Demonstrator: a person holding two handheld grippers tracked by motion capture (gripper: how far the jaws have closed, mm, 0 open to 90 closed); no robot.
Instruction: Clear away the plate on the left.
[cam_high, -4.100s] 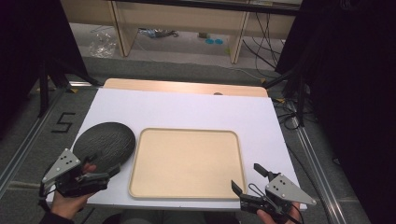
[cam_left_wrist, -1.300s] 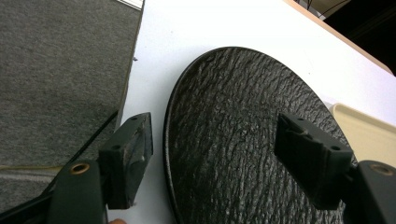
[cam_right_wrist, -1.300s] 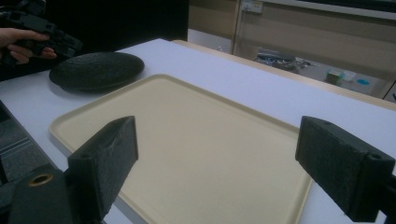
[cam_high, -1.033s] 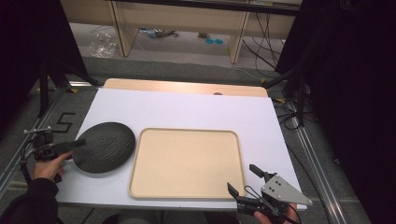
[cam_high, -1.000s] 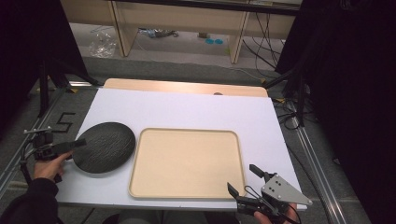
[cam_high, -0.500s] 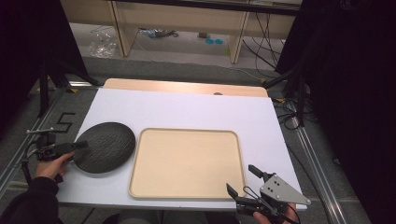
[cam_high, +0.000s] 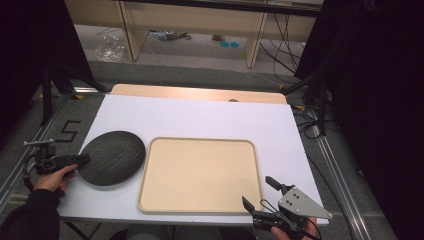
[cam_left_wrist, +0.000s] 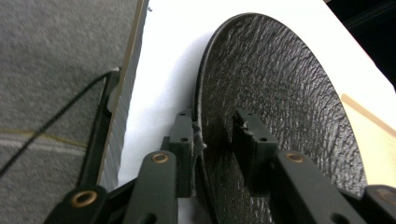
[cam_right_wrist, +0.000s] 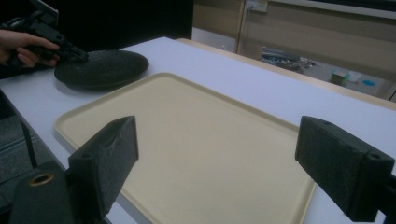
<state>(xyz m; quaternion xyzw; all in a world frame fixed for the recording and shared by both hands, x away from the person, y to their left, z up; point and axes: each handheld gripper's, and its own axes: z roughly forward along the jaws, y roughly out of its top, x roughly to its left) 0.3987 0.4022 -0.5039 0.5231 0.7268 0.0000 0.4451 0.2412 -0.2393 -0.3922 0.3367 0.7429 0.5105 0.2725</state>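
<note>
the black plate is round and shallow, matte, with a rough rippled grain across its face. it lies on the white table just left of the beige tray. the left gripper pinches its left rim. the right gripper hovers spread wide at the tray's near right corner.

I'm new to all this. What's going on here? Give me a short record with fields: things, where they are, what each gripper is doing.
Table: white top
Plate: black plate, textured, at the table's left, beside the tray
Tray: beige tray, nothing on it, mid-table
Left gripper: left gripper, fingers astride the plate's rim, one on each face
Right gripper: right gripper, fingers spread wide, holding nothing, at the tray's near right corner
</note>
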